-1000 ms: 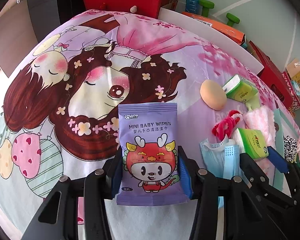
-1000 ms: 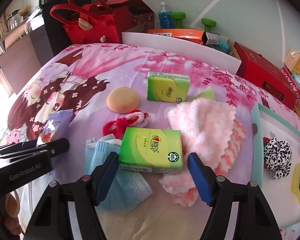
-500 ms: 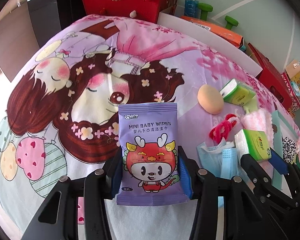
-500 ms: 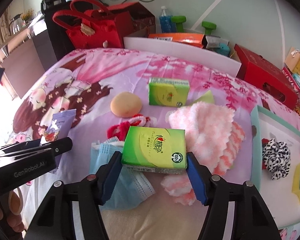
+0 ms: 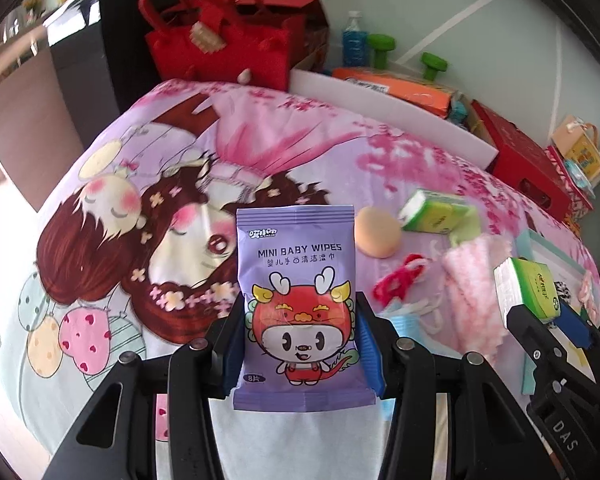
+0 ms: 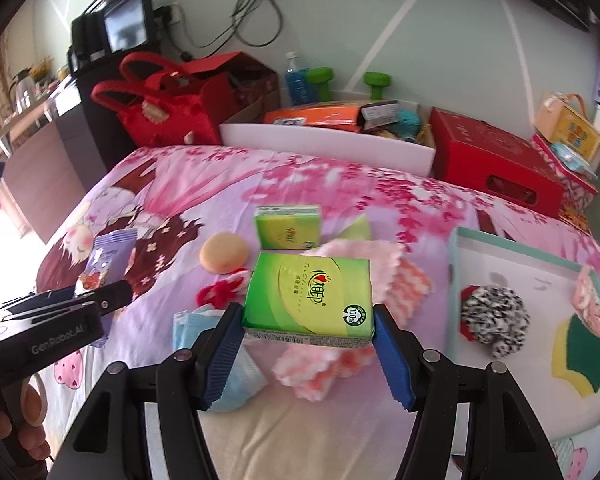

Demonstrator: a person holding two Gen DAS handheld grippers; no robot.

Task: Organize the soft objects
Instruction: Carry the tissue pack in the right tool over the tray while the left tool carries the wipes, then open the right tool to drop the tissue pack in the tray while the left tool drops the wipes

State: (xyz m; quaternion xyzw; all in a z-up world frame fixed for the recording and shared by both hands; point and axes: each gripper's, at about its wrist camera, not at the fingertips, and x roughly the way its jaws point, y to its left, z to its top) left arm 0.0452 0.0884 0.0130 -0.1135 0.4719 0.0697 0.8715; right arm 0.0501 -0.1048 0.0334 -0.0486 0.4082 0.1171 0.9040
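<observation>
Nearest in the left wrist view, the left gripper (image 5: 300, 344) has its fingers pressed on both sides of a purple pack of baby wipes (image 5: 298, 300), held upright above the bed (image 5: 100, 264), whose cover shows a cartoon girl and pink blossoms. In the right wrist view the right gripper (image 6: 308, 344), whose fingers have just been closing, is clamped on a green tissue pack (image 6: 310, 298) lifted clear of the cover. Under it lie a blue face mask (image 6: 188, 324) at 8 o'clock and a pink fluffy cloth (image 6: 380, 276) at 3 o'clock, then a red scrunchie (image 6: 220, 290), a peach sponge (image 6: 224, 256) and a second tissue pack (image 6: 288, 226) at 12 o'clock. Only the right view shows the teal-edged tray (image 6: 456, 280) fully, with a black-and-white scrunchie (image 6: 494, 318) and a yellow-green scourer (image 6: 580, 354) in it, and a hand (image 6: 8, 424) on the left gripper's handle. Farthest back stand a red felt bag (image 5: 220, 44), a white board (image 6: 324, 144), a red box (image 6: 492, 160) and a pale green wall (image 6: 440, 40).
</observation>
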